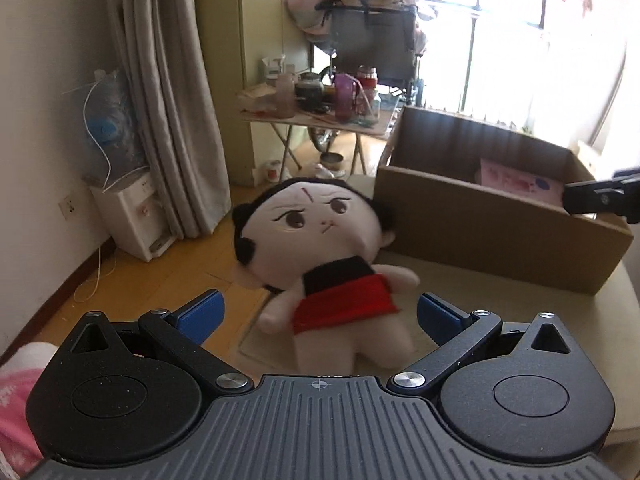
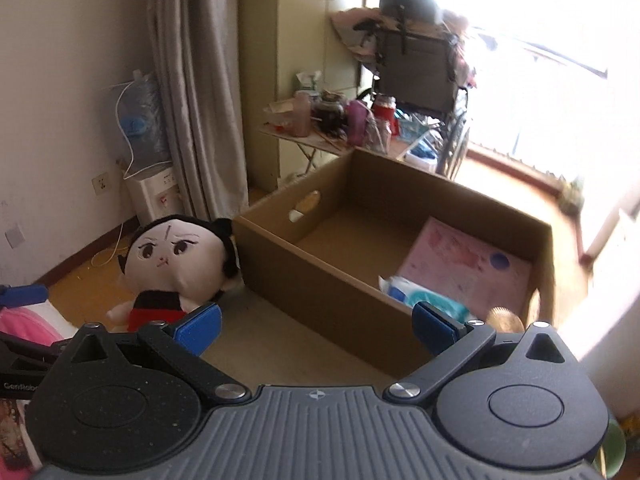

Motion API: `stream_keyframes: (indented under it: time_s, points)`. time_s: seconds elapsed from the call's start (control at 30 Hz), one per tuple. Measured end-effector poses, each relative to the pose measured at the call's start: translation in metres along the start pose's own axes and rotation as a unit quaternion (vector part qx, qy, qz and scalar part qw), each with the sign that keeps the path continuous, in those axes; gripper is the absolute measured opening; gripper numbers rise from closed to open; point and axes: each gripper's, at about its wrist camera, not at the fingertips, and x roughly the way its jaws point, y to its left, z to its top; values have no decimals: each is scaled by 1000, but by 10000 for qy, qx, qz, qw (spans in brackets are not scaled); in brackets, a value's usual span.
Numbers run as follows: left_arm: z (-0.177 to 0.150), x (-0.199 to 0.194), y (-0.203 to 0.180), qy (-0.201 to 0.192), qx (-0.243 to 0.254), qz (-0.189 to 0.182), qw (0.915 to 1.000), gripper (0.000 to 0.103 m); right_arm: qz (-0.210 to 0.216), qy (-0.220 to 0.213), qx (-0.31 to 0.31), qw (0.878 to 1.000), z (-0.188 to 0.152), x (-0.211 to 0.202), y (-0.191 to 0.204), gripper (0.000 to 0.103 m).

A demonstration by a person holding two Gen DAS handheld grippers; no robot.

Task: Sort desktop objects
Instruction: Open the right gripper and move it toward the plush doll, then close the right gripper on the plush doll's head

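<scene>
A plush doll (image 1: 316,256) with black hair, a black top and a red skirt leans upright against the left end of a cardboard box (image 1: 480,224) on the beige desktop. My left gripper (image 1: 318,314) is open, its blue fingers (image 1: 202,314) either side of the doll's lower body without touching it. In the right wrist view the doll (image 2: 176,264) stands left of the box (image 2: 320,280). My right gripper (image 2: 316,326) is open and empty at the box's near wall. Inside the box lie a pink flat package (image 2: 468,268) and a blue-white pack (image 2: 424,296).
The right gripper's black body (image 1: 600,198) shows at the right edge above the box. Pink fabric (image 1: 16,392) lies at the lower left. Behind the desk are a curtain (image 1: 168,100), a water dispenser (image 1: 128,216) and a cluttered folding table (image 1: 320,108).
</scene>
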Motion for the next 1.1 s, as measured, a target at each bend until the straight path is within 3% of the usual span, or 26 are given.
stream_keyframes:
  time_s: [0.23,0.33,0.5,0.63,0.8,0.97,1.1]
  points:
    - [-4,13,35,75,-467,-282,9985,103,-61,-127,-331,9994,2,24,30,103]
    - [-5,22,50,141,-782,-496,9956,103,251,3,-322,9992,2,37,36,103]
    - [-2,37,64,335,-1165,-929,9883,103,1064,145,257,9939,4,62,33,103]
    - [0,54,66,468,-1180,-1087,9859,103,1655,567,864,9808,10,96,30,103]
    - [6,76,75,665,-1285,-1217,9820,103,2197,1036,1650,9559,10,143,29,103]
    - [13,99,84,854,-1360,-1312,9783,103,2399,1333,2254,9348,7,182,26,103]
    - [17,116,83,1031,-1275,-1376,9768,103,2445,1352,2522,9264,5,199,26,103]
